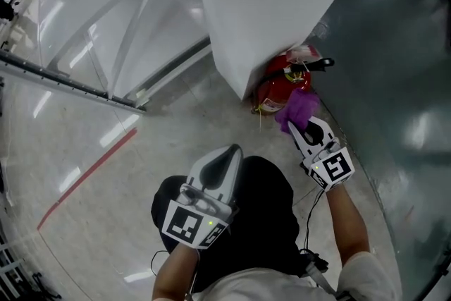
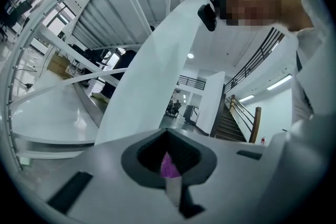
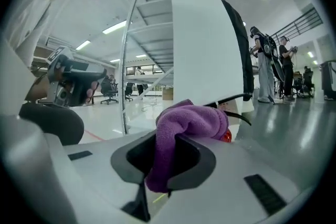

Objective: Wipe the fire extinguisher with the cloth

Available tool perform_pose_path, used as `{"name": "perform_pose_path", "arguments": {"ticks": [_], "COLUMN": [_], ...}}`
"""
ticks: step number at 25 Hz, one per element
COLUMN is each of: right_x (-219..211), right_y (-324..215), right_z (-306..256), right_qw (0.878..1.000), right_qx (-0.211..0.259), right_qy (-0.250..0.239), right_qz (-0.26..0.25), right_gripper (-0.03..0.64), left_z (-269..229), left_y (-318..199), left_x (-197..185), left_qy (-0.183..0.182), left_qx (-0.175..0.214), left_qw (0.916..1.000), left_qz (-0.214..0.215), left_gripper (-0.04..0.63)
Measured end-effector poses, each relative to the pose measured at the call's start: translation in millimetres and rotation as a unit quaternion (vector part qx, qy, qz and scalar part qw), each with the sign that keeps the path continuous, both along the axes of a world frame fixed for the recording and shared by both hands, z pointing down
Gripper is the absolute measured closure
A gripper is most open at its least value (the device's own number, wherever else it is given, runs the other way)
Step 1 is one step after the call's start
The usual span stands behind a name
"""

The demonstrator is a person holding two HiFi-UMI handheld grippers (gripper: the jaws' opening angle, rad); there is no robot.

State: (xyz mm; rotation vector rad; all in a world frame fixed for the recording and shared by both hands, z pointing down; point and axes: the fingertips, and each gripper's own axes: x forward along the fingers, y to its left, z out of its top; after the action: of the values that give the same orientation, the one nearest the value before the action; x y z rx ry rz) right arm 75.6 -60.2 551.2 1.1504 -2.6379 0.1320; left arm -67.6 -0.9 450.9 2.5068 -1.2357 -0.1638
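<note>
Fire extinguisher point(image 1: 280, 87) stands on the floor at the foot of the white pillar point(image 1: 268, 3), half hidden. Right gripper point(image 1: 304, 129) is clamped on the purple cloth point(image 1: 301, 108), close by its top. Left gripper point(image 1: 229, 155) is fully closed, idle, well apart. Best: press cloth flat, stroke round the red body, avoid snagging the black handle point(image 1: 320, 64).

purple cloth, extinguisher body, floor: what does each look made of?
The cloth looks like soft microfibre or terry: fuzzy, matte, bunched in folds. The fire extinguisher looks like glossy red-painted metal, judging by its shine; can't confirm. The floor looks like polished stone or terrazzo: speckled, reflecting lights.
</note>
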Motion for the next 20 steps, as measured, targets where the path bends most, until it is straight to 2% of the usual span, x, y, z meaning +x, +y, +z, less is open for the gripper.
{"name": "perform_pose_path", "arguments": {"ticks": [6,9,13,20], "right_x": [21,21,7,0], "right_y": [12,12,-5,-25], "right_z": [38,35,38,67], "right_qw": [0.996,0.996,0.997,0.993], "right_qx": [-0.076,-0.070,-0.066,-0.111], "right_qy": [0.007,-0.006,0.002,0.003], "right_qz": [0.049,0.049,0.037,0.047], "right_gripper": [0.555,0.555,0.555,0.555], "left_z": [2,1,3,4], "left_y": [2,4,4,9], "left_x": [-8,-9,-8,-9], "left_qy": [0.001,-0.002,-0.001,0.000], "left_qx": [-0.005,-0.001,-0.002,-0.001], "left_qw": [0.9999,1.0000,1.0000,1.0000], "left_qz": [-0.010,-0.007,-0.006,-0.008], "left_gripper": [0.591,0.591,0.591,0.591]}}
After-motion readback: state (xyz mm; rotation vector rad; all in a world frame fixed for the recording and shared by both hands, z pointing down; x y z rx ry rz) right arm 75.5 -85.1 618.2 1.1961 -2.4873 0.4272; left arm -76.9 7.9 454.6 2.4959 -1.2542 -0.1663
